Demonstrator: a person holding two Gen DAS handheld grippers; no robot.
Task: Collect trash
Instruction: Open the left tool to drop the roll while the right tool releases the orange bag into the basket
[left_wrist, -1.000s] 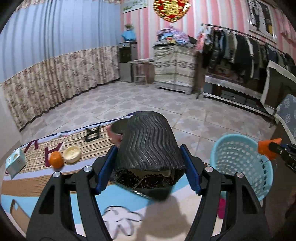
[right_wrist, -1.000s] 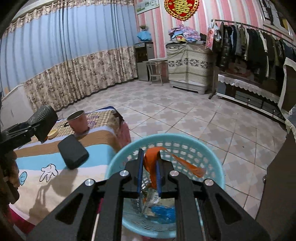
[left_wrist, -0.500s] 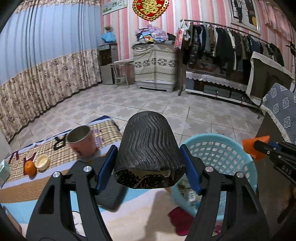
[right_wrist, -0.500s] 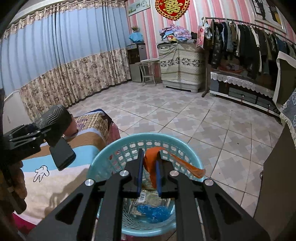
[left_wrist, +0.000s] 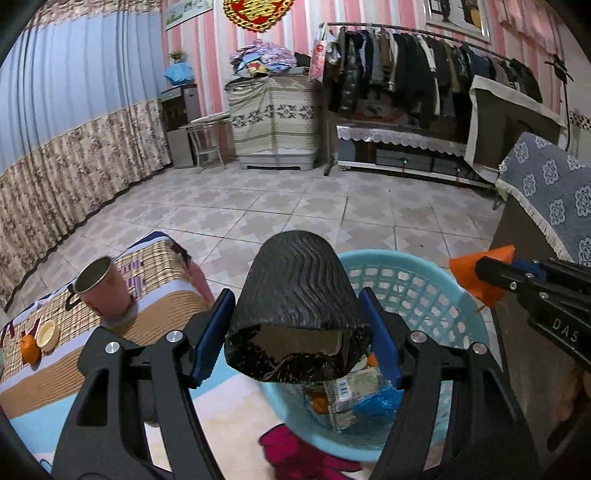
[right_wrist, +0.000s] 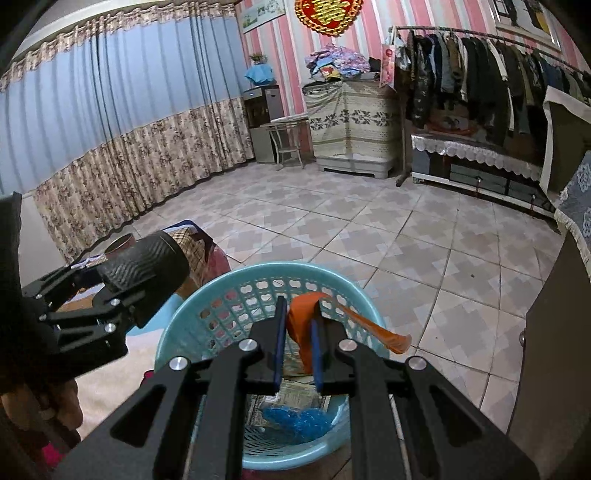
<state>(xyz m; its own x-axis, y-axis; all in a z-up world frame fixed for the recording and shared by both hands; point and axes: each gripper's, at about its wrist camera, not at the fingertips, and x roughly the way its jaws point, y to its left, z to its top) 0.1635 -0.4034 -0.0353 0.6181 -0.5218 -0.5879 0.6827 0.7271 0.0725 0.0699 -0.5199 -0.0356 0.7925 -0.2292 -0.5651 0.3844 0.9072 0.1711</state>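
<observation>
1. My left gripper (left_wrist: 297, 332) is clamped on a black ribbed cup (left_wrist: 295, 299), its open end toward the camera, held just over the near rim of the blue basket (left_wrist: 424, 273).
2. My right gripper (right_wrist: 298, 334) is pinched tight on an orange wrapper (right_wrist: 301, 325), held above the basket's opening.
3. I see a clear package (left_wrist: 351, 391) and blue plastic (right_wrist: 295, 421) lying inside the basket.
4. A pink cup (left_wrist: 103, 291) stands on the striped cloth (left_wrist: 162, 310) to the left.
</observation>
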